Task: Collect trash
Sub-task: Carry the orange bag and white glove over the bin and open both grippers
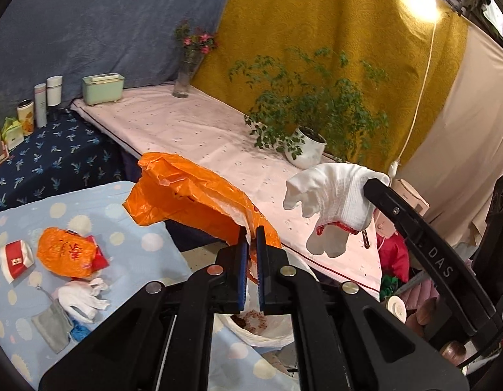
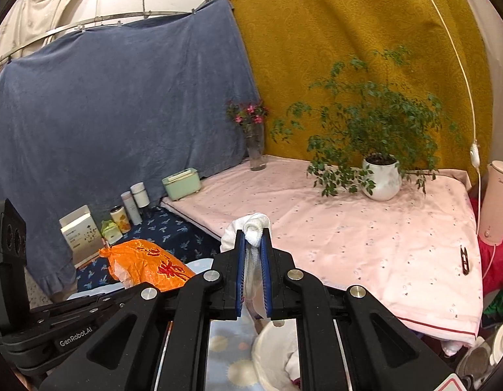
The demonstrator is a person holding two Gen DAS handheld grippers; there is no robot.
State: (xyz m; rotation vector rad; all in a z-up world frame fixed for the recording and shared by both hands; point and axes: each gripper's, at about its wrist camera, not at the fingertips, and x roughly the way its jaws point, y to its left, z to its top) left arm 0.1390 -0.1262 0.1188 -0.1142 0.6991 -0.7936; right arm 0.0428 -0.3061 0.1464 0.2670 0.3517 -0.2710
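**Backdrop around the pink-sheeted table**

You're facing the pink-sheeted table (image 2: 365, 244). Behind it hangs a mustard curtain (image 2: 349, 49); left of that, a blue blanket (image 2: 121, 104) clipped to a curved rail (image 2: 88, 21). Potted plant (image 2: 381, 176) and flower vase (image 2: 256, 150) sit at the table's back edge. Bare bulb (image 1: 422, 1) glares above its right end, cord (image 1: 424, 75) dropping down.

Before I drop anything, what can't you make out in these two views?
- Bin contents: both views, mostly hidden behind the gripper frames.
- Where the left gripper pinches the orange bag: left wrist view, the fingers cover it.
- Most of the white glove in the right gripper: right wrist view, fingers cover it.
- Printing on the boxes by the blue curtain: too small.
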